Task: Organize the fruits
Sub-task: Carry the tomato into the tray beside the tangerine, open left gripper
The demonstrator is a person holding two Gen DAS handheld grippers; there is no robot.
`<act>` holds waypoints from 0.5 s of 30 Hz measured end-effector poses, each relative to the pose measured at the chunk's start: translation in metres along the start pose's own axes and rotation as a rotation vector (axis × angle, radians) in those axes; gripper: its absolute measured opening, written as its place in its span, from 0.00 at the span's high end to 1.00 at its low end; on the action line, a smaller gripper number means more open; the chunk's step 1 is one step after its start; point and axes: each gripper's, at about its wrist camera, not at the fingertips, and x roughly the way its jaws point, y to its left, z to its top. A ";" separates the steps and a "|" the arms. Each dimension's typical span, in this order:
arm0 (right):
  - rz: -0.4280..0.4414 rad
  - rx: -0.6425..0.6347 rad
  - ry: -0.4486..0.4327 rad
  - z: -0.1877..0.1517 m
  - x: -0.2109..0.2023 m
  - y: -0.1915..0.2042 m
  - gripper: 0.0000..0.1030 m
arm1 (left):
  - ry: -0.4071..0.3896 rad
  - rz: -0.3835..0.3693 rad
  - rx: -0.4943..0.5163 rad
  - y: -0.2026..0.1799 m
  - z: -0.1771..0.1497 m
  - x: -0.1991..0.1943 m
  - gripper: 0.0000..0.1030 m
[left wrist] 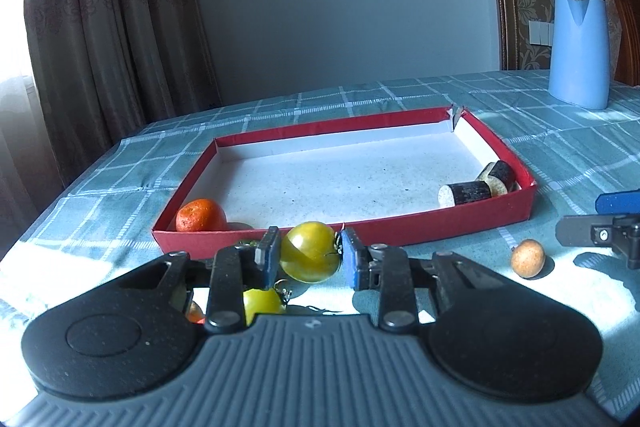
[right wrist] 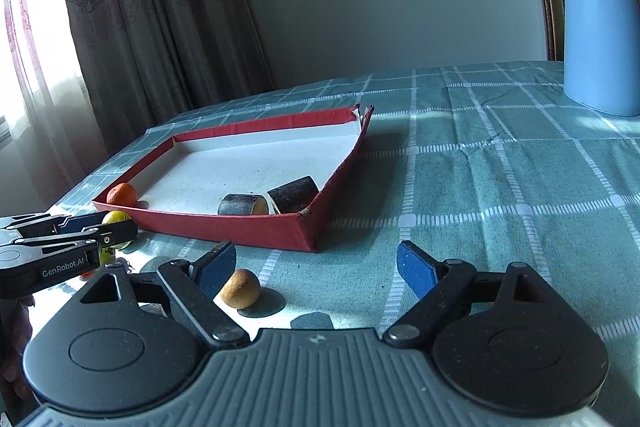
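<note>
Three items already lie in the red box (left wrist: 344, 227) as the left wrist view shows it: an orange (left wrist: 200, 215) in the near left corner and two dark cut pieces (left wrist: 476, 187) at the right end. The left hand-held gripper (left wrist: 309, 253) is narrowed onto a yellow-green fruit (left wrist: 310, 251), pads on both its sides, just short of the box's near wall; I judge it is about to go in. Below it, on the counter (left wrist: 400, 95), waits a second yellow fruit (left wrist: 262, 303), and something reddish beside it is too hidden to name. A small brown fruit (left wrist: 528, 259) sits off to the right.

From the right wrist view, the right hand-held gripper (right wrist: 316, 271) stands wide and empty, with the brown fruit (right wrist: 240, 289) just beside its left finger, not yet between the pads. The box (right wrist: 240, 227) holds the same three items. So roughly half remains: the held fruit, its twin, the brown one, perhaps the reddish thing.
</note>
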 end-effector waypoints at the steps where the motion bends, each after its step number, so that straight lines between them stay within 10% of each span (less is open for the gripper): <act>1: -0.006 -0.009 0.016 -0.003 -0.003 0.001 0.15 | -0.002 0.015 -0.006 0.001 0.002 0.000 0.72; 15: -0.142 -0.124 0.131 -0.015 -0.001 0.017 0.00 | -0.010 0.112 -0.101 0.023 0.026 0.013 0.71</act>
